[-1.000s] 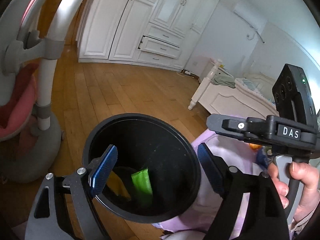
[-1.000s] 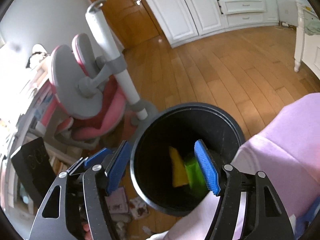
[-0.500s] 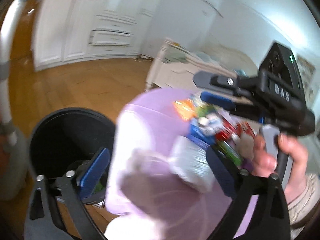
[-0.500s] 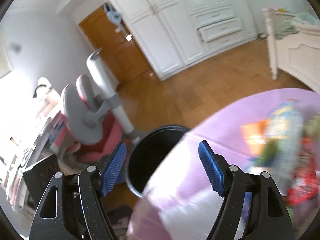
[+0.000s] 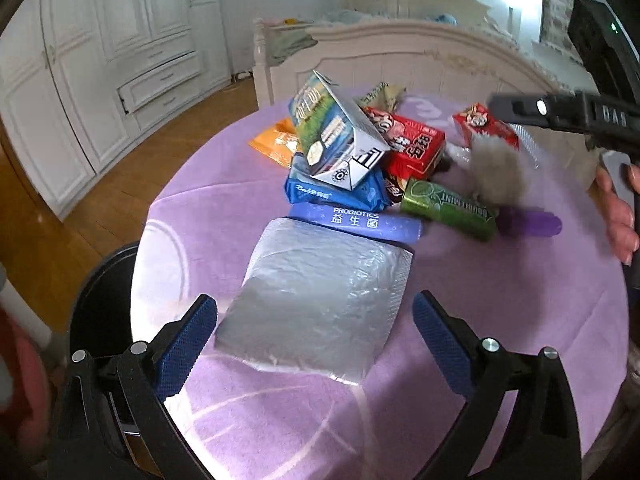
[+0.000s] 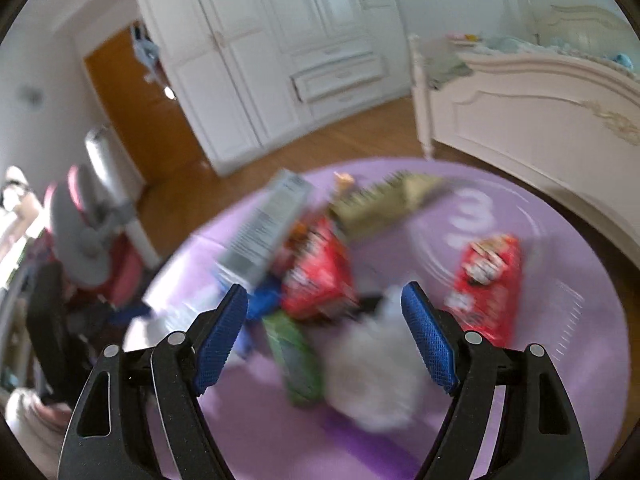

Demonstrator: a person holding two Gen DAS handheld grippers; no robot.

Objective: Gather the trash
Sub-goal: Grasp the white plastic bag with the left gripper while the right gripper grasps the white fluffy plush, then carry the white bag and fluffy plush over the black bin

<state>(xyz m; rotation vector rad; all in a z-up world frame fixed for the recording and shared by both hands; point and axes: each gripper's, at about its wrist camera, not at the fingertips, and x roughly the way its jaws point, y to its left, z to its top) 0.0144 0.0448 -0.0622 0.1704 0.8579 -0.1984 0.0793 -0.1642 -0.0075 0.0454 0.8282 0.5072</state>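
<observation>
A pile of trash lies on a round purple table (image 5: 500, 320). Nearest my open, empty left gripper (image 5: 316, 336) is a silver plastic packet (image 5: 320, 296), just ahead of the jaws. Behind it lie a purple probiotics box (image 5: 356, 220), a blue pack (image 5: 332, 194), a tilted milk carton (image 5: 336, 136), red boxes (image 5: 416, 146), a green mint tube (image 5: 448, 204) and a grey crumpled wad (image 5: 496, 176). The black bin (image 5: 100, 296) stands at the table's left edge. My right gripper (image 6: 324, 336) is open and empty above the blurred pile, over a white wad (image 6: 372, 372).
A white bed frame (image 5: 400, 60) stands behind the table. White wardrobes (image 5: 100, 60) line the far wall across a wood floor. A pink and grey chair (image 6: 92, 240) stands left of the table. A red box (image 6: 488, 280) lies apart on the right.
Both grippers have swung away from over the black bin to the table. They now face the trash pile, and both stay open and empty.
</observation>
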